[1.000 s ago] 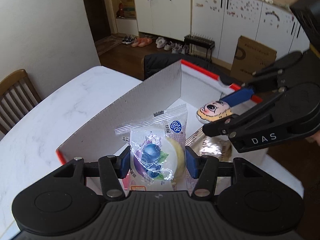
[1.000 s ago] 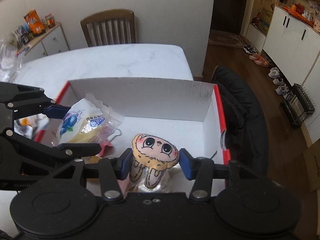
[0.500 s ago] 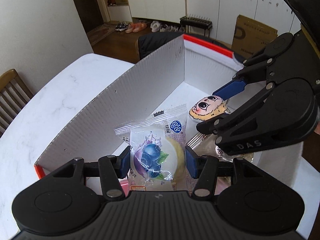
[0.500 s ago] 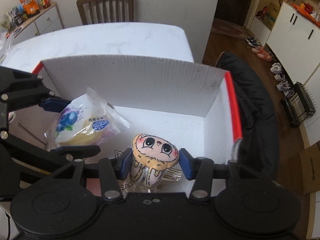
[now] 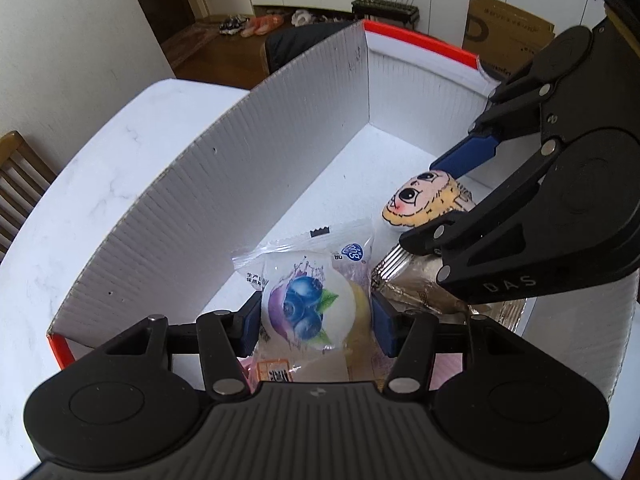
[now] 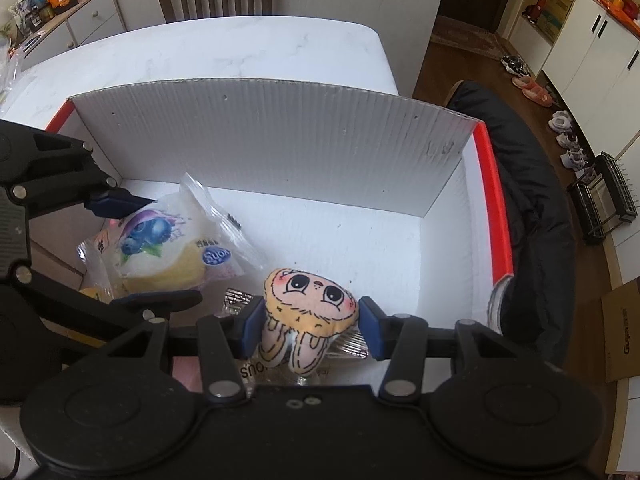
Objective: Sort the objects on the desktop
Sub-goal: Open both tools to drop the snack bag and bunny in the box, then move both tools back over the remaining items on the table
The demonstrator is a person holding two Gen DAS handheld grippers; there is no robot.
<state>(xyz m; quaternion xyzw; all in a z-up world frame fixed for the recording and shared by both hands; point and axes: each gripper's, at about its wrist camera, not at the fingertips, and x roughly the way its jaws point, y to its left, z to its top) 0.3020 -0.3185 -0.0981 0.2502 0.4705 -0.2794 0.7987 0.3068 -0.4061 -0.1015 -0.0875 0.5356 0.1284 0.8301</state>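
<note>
**A:** Jaws first: your left gripper (image 5: 316,316) is pinching the clear plastic snack packet with the blueberry print (image 5: 308,308) across its puffy middle, blue pads (image 5: 251,322) pressing in from both sides. Your right gripper (image 6: 310,320) is squeezing the small peach plush toy with the drawn cartoon face (image 6: 310,304) by its head, ears dangling below.

**B:** And why are you holding them so low?

**A:** You are carrying both inside the white corrugated cardboard box with the red outer rim (image 6: 280,136), which is sitting on the white marbled desk (image 6: 240,52). I judge you are setting them down there, since sorting means gathering things into it.

**B:** Anything underneath?

**A:** Yes, a crinkled silver foil pouch (image 5: 416,288) is lying on the box floor beneath the toy, so you are probably stacking. Side grips are keeping the soft items from slipping.
</note>
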